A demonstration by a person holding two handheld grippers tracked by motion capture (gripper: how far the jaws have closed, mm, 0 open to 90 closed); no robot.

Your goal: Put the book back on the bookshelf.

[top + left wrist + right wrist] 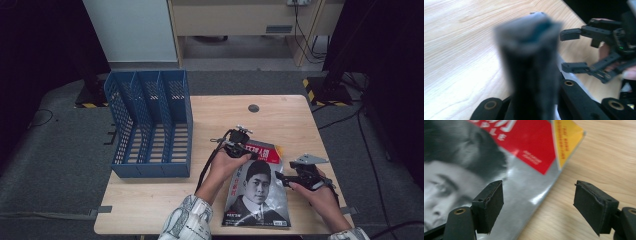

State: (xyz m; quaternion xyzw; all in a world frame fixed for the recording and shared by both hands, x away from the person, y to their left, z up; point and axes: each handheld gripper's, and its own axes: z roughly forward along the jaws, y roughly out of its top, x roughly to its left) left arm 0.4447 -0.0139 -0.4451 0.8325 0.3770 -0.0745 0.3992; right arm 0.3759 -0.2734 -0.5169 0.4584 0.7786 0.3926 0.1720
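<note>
Portrait-cover magazine [257, 192] on wooden table [150, 200]

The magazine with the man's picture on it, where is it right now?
In the high view the magazine lies at the near right of the wooden table, right of the blue file rack, with the left claw shut on its far edge.

In the middle of the frame the left gripper [534, 30] rises as one dark, blurred mass, its jaws pressed together. A grey and teal edge shows at their top, too blurred to identify. At the right of the frame the right gripper [574, 50] hangs over the pale wooden worktop [461, 50], its jaws wide apart, one above the other. A hand [614, 60] holds it.
</note>
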